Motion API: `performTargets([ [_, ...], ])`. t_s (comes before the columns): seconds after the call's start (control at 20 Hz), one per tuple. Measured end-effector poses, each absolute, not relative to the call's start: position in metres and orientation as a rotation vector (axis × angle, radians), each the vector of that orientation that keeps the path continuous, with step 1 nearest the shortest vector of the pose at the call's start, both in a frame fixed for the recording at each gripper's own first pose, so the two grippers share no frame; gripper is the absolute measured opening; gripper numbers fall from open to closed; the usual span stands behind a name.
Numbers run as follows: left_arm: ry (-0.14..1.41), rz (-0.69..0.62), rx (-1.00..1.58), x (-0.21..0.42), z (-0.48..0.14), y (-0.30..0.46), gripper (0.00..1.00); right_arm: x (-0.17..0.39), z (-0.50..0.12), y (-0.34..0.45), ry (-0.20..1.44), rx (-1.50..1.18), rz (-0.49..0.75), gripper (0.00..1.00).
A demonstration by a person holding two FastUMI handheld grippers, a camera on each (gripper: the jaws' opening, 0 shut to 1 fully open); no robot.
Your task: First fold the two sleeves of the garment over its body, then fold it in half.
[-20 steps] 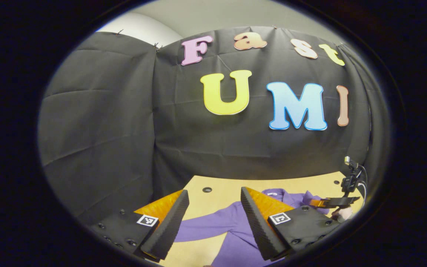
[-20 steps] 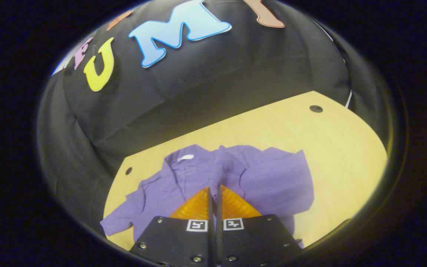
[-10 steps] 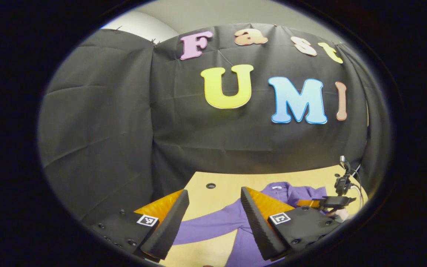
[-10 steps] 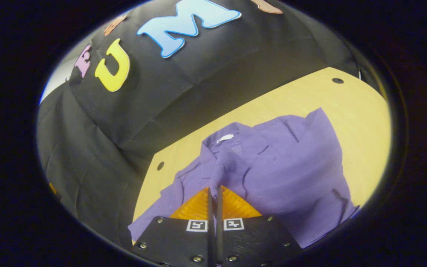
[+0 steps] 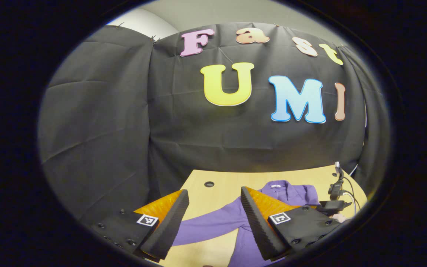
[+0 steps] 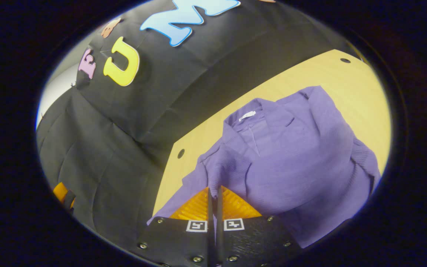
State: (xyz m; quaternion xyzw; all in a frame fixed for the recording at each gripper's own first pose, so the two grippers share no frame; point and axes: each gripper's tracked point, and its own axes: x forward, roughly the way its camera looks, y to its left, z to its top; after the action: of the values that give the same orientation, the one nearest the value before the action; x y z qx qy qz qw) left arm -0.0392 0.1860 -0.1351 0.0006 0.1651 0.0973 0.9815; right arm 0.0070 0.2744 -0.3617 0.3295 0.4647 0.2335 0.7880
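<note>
A purple knit garment (image 6: 291, 155) lies face up on the wooden table (image 6: 310, 78), collar with a white tag (image 6: 247, 115) toward the wall. My right gripper (image 6: 215, 188) is shut on the cuff of one sleeve (image 6: 222, 168), which is drawn across the garment's body toward its far side. In the left gripper view the garment (image 5: 291, 191) shows beyond my left gripper (image 5: 213, 193), which hovers open above the other sleeve (image 5: 206, 224), spread flat on the table. The right gripper (image 5: 330, 205) appears there at the far right, low over the garment.
The black cloth wall closes off the table's back and side. Small round holes sit in the table (image 5: 221, 185) near its corners (image 5: 209, 184) (image 6: 180, 153) (image 6: 345, 60). Bare wood lies right of the garment in the right gripper view.
My right gripper has carried the pinched sleeve across the garment's body, so the fold now covers the chest. The left gripper has stayed open and nearly still.
</note>
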Motion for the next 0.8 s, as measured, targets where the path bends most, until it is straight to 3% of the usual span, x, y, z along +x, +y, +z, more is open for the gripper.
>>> performTargets([
  [0.5,0.352,0.202,-0.001,-0.043,-0.144,0.189,0.94,-0.001,-0.369,0.289,1.015,0.718,0.53,0.03],
  [0.65,0.355,0.191,-0.007,-0.041,-0.145,0.182,0.94,-0.006,-0.362,0.287,1.023,0.722,0.543,0.09],
  [0.7,0.355,0.188,-0.01,-0.041,-0.147,0.18,0.94,-0.008,-0.36,0.287,1.028,0.728,0.554,0.12],
  [0.75,0.358,0.185,-0.013,-0.039,-0.149,0.178,0.94,-0.009,-0.359,0.289,1.033,0.734,0.565,0.38],
  [0.8,0.363,0.184,-0.015,-0.039,-0.151,0.176,0.93,-0.011,-0.358,0.289,1.036,0.731,0.572,0.21],
])
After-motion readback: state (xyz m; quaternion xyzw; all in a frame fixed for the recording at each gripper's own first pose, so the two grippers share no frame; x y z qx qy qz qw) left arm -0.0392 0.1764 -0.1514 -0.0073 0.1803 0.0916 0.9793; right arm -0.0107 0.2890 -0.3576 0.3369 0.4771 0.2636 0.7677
